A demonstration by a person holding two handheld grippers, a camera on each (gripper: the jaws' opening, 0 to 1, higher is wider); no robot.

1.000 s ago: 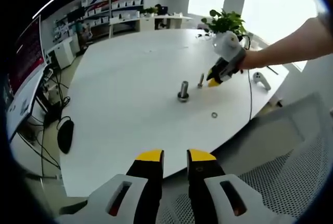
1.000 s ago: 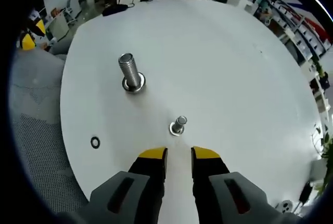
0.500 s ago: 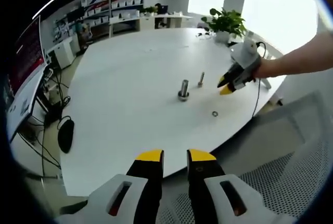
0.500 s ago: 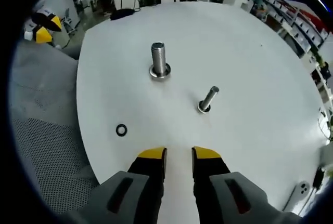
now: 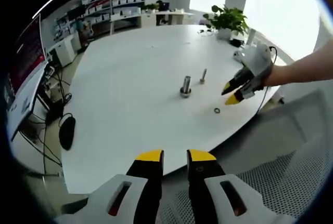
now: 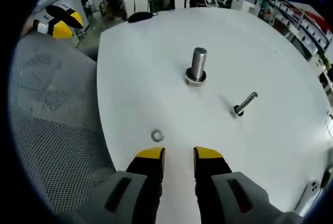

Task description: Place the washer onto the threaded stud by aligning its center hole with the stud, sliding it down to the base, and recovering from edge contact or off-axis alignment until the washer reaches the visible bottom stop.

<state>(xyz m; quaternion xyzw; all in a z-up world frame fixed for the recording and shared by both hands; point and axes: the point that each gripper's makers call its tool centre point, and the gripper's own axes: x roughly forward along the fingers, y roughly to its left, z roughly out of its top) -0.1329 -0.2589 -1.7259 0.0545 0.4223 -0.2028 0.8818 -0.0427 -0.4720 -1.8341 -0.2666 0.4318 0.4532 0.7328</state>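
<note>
A small metal washer (image 6: 157, 135) lies flat on the white table (image 6: 156, 68), just beyond my right gripper (image 6: 179, 154), which is open and empty. Past it stand a thick threaded stud (image 6: 197, 66) on a base and a thinner stud (image 6: 244, 104). In the left gripper view the washer (image 5: 217, 110) lies near the table's front edge, with the thick stud (image 5: 186, 86) and thin stud (image 5: 203, 76) behind it. The right gripper (image 5: 233, 92) hovers open just right of the washer. My left gripper (image 5: 175, 157) stays open, off the table's near edge.
A grey mesh chair (image 6: 52, 130) sits along the table's edge beside the washer. A potted plant (image 5: 227, 22) and a white controller stand at the far side. A monitor and cables (image 5: 31, 99) are on the left, with shelves behind.
My right gripper has swung from the thin stud toward the table's edge and now hovers by the washer. The left gripper has held still.
</note>
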